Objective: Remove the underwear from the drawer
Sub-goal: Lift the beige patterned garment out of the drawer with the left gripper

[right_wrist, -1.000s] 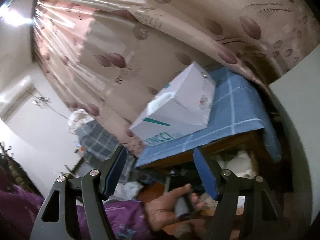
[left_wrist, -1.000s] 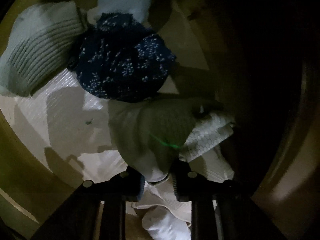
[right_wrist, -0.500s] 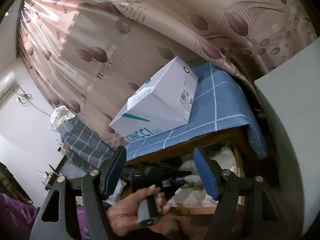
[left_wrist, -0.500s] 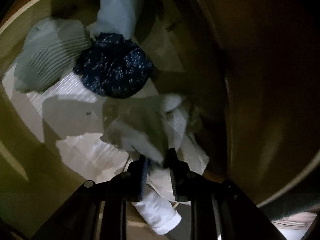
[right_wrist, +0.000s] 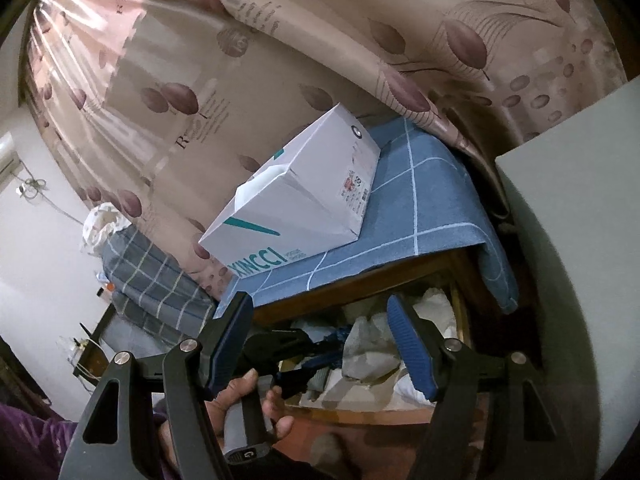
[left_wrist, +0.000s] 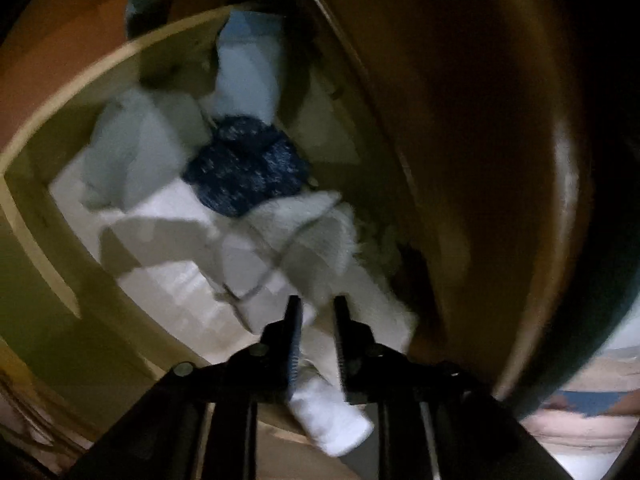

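In the left wrist view the open drawer (left_wrist: 48,216) holds, from left to right, a pale ribbed garment (left_wrist: 136,156), a dark blue speckled bundle (left_wrist: 248,168) with a light blue piece (left_wrist: 248,76) behind it, and grey-white underwear (left_wrist: 304,248) lying crumpled on the white liner (left_wrist: 160,208). The dark wooden cabinet front (left_wrist: 480,160) curves over the drawer's right side and crowds that edge. The left hand-held gripper (left_wrist: 315,308) points down into the drawer, its jaws a narrow gap apart and opening; pale cloth shows through the gap, and blur keeps me from telling whether the pads touch it. The underwear lies just ahead of its fingertips, inside the drawer.

In the right wrist view a hand (right_wrist: 240,412) grips the left tool's handle at lower left. A checked pillow (right_wrist: 152,280) lies at left, a patterned curtain (right_wrist: 280,60) hangs behind, and a white tissue box (right_wrist: 296,200) sits on a blue checked cloth (right_wrist: 420,200) above the drawer. The right hand-held gripper (right_wrist: 324,344) stands wide apart with nothing between its jaws, held back from the drawer.
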The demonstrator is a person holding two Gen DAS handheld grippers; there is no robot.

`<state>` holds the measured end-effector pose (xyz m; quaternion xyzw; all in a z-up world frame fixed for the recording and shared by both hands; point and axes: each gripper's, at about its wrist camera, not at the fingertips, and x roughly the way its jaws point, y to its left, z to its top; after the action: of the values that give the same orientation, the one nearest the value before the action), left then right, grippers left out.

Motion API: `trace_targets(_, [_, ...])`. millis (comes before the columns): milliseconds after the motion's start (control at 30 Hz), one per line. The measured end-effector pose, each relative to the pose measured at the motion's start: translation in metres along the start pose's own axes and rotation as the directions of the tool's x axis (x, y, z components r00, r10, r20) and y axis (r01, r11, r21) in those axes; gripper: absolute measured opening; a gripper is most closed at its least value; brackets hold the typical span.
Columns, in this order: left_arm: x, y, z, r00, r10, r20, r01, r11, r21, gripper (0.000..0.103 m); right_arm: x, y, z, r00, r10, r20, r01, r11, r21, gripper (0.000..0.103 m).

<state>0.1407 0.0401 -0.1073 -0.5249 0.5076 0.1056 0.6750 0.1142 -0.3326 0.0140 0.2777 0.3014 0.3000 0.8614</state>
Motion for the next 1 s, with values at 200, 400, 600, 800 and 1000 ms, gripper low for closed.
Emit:
trace_targets(200, [0.023,-0.012,-0.006,0.974,0.221,-0.051,-0.206,0.958,0.201,0.050,0.000,-0.001,0.000,1.000,0.024,-0.005,-0.024,1.000,0.008,0.069])
trace_targets(400, [0.033,-0.003,0.006,0.923,0.384,-0.022,-0.364,0.890,0.275,0.058,-0.002,-0.003,0.000,0.998,0.060,-0.002,-0.060,0.998,0.030,0.071])
trace_targets(600, [0.043,0.006,0.004,0.942,0.320,-0.097,-0.292,0.929,0.225,0.059,0.000,-0.003,0.000,0.996,0.090,-0.011,-0.090,0.995,0.042,0.071])
trace_targets(800, [0.050,0.004,0.000,0.956,0.266,-0.126,-0.240,0.952,0.188,0.062,-0.001,-0.005,0.001,0.994,0.112,-0.013,-0.111,0.992,0.055,0.073])
trace_targets(1000, [0.053,0.017,0.007,0.958,0.214,-0.190,-0.197,0.975,0.104,0.062,0.000,-0.007,0.001,0.992,0.124,-0.012,-0.123,0.990,0.073,0.073])
